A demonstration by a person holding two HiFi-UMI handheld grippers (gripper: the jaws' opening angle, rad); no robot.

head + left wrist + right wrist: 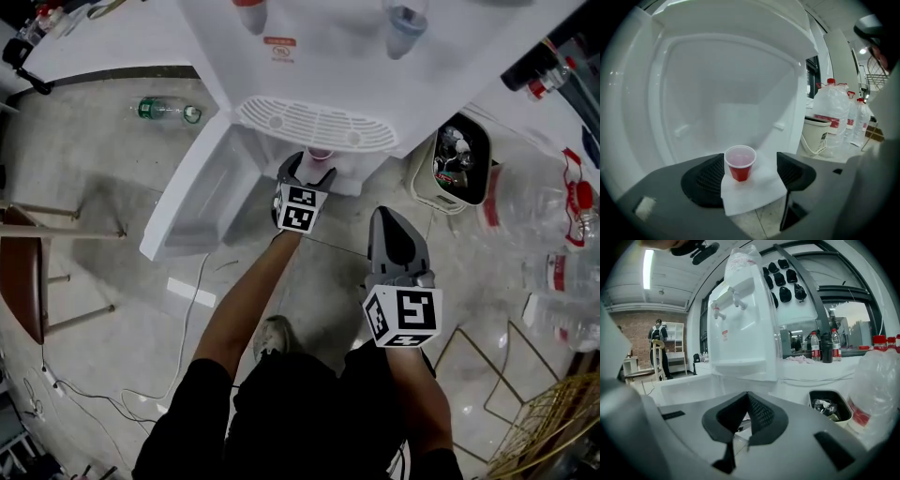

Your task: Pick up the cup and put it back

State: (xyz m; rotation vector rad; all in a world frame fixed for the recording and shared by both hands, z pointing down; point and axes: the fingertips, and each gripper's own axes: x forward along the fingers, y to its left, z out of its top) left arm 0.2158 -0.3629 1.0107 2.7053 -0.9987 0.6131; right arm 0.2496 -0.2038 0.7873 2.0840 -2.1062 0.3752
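A small red cup (740, 164) stands upright on a white paper napkin (752, 190) inside the open lower compartment of the white water dispenser (314, 56). My left gripper (750, 159) is open, with a finger on either side of the cup; the cup is closer to the left finger (710, 180), and I cannot tell if they touch. From the head view the left gripper (309, 167) reaches under the drip tray (319, 124), where the cup's rim (321, 153) shows. My right gripper (386, 216) hangs back, shut and empty, and its closed jaws (747, 397) point at the dispenser.
The compartment door (192, 202) stands open to the left. A cream trash bin (459, 164) and large water bottles (539, 202) stand at the right. A green-capped bottle (167, 111) lies on the floor, a chair (23, 272) at left, a gold wire rack (553, 422) at lower right.
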